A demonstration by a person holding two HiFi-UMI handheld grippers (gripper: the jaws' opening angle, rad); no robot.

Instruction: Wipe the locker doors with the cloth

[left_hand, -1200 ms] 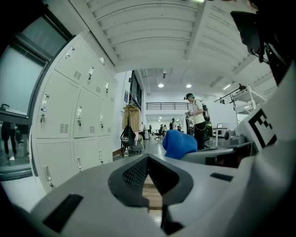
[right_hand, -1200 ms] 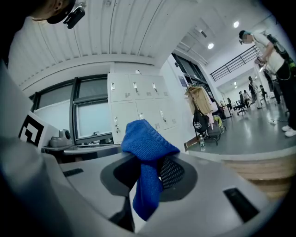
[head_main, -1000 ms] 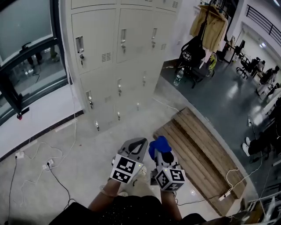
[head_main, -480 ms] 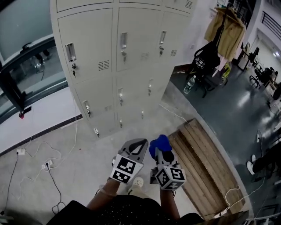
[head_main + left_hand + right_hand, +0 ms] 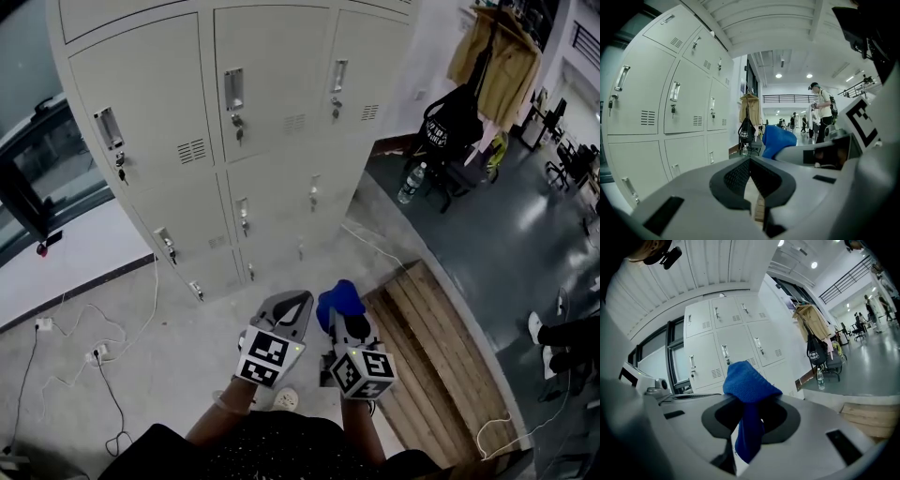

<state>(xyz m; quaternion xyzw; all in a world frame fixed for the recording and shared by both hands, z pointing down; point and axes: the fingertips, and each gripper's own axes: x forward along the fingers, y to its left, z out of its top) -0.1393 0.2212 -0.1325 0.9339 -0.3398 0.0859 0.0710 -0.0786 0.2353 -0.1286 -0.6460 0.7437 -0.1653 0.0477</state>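
Observation:
A bank of pale grey lockers [image 5: 234, 141] stands ahead of me, its doors fitted with metal handles and keys; the same lockers [image 5: 661, 108] fill the left of the left gripper view and the lockers [image 5: 726, 352] show beyond the right jaws. My right gripper [image 5: 335, 305] is shut on a blue cloth [image 5: 339, 302], which bunches above the jaws and hangs down between them as the cloth [image 5: 747, 404]. My left gripper [image 5: 298, 302] sits beside it, shut with nothing held. Both are held low, well short of the doors.
A wooden pallet [image 5: 441, 347] lies on the floor at the right. Cables and a power strip [image 5: 98, 354] trail on the floor at left. A coat rack with a bag [image 5: 469, 94] and a bottle [image 5: 409, 184] stand by the lockers' right end. People stand far off [image 5: 820, 112].
The lockers have come closer and shifted left in the head view as I step toward them. Both grippers keep the same pose, the cloth still held.

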